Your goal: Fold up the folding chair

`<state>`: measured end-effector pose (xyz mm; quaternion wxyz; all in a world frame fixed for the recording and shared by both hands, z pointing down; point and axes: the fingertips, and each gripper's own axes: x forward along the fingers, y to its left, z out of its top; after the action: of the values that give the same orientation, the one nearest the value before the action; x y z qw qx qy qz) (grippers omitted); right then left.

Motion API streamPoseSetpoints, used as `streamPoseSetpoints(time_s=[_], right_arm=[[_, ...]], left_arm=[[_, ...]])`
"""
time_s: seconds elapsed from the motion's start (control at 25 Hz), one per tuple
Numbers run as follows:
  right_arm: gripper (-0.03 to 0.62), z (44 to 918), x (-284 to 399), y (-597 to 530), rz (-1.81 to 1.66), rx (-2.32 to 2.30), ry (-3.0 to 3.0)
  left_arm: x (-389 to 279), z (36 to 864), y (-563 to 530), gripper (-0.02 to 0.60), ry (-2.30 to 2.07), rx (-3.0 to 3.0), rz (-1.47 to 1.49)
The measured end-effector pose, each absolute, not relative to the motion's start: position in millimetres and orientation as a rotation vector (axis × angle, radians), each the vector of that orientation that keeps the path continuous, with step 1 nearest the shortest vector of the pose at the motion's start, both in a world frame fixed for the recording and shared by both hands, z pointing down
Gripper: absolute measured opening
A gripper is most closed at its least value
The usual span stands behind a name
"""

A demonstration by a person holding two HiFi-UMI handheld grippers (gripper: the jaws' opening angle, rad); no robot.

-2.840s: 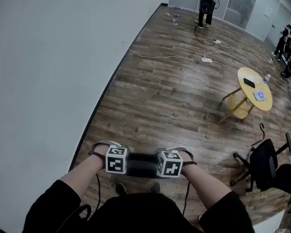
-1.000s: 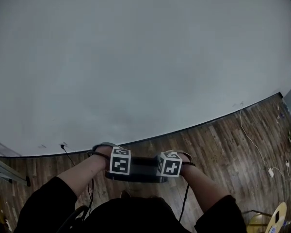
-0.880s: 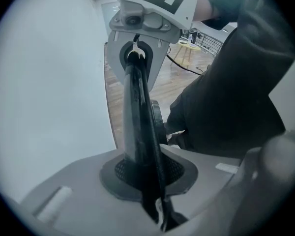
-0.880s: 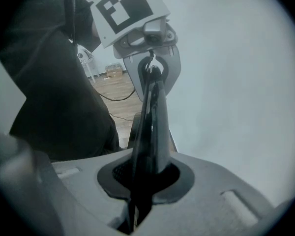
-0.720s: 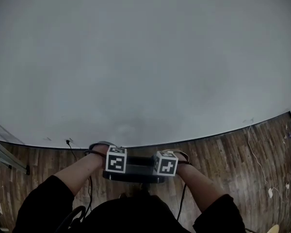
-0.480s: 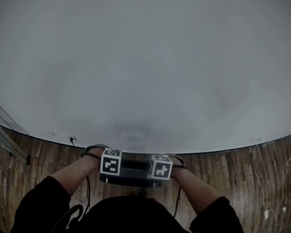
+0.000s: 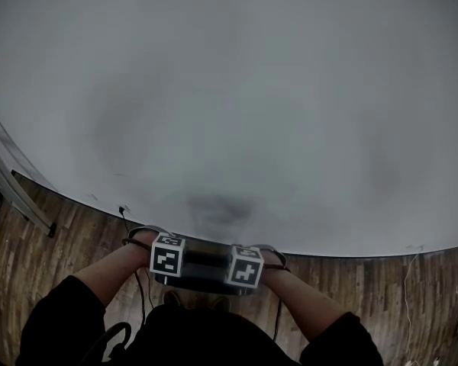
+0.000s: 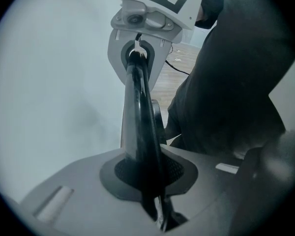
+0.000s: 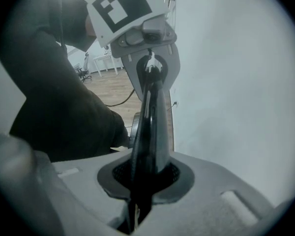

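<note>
The folding chair shows as a flat black bar (image 7: pixel 204 259) held across my front, low in the head view. My left gripper (image 7: pixel 167 256) clamps its left end and my right gripper (image 7: pixel 245 266) its right end. In the left gripper view the chair's thin black edge (image 8: pixel 140 112) runs up from between the grey pads (image 8: pixel 88 191) of the left gripper (image 8: pixel 155 200), which is shut on it. The right gripper view mirrors this: the black edge (image 9: pixel 150 117) passes through the shut right gripper (image 9: pixel 137 200). The chair's lower part is hidden by my body.
A plain white wall (image 7: pixel 237 90) fills most of the head view, close in front. Wood floor (image 7: pixel 69 242) runs along its foot. A cable (image 7: pixel 128 218) hangs by the skirting at the left. A metal frame (image 7: pixel 15 189) leans at the far left.
The head view has swung from the open room with the round table round to the white wall. Both grippers, still clamped on the chair, have shifted slightly left and down in the picture.
</note>
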<state>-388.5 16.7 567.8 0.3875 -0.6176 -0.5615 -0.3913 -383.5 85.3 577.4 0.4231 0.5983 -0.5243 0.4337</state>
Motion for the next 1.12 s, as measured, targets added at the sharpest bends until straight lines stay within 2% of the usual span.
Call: streamPoseSetpoints(time_s=[1.12], right_arm=[[0.052,594.8,-445.5,6.3,-0.936,-1.448,-1.445]], left_arm=[[-447.0,602.3,77.5,0.060,-1.254,1.580,1.113]])
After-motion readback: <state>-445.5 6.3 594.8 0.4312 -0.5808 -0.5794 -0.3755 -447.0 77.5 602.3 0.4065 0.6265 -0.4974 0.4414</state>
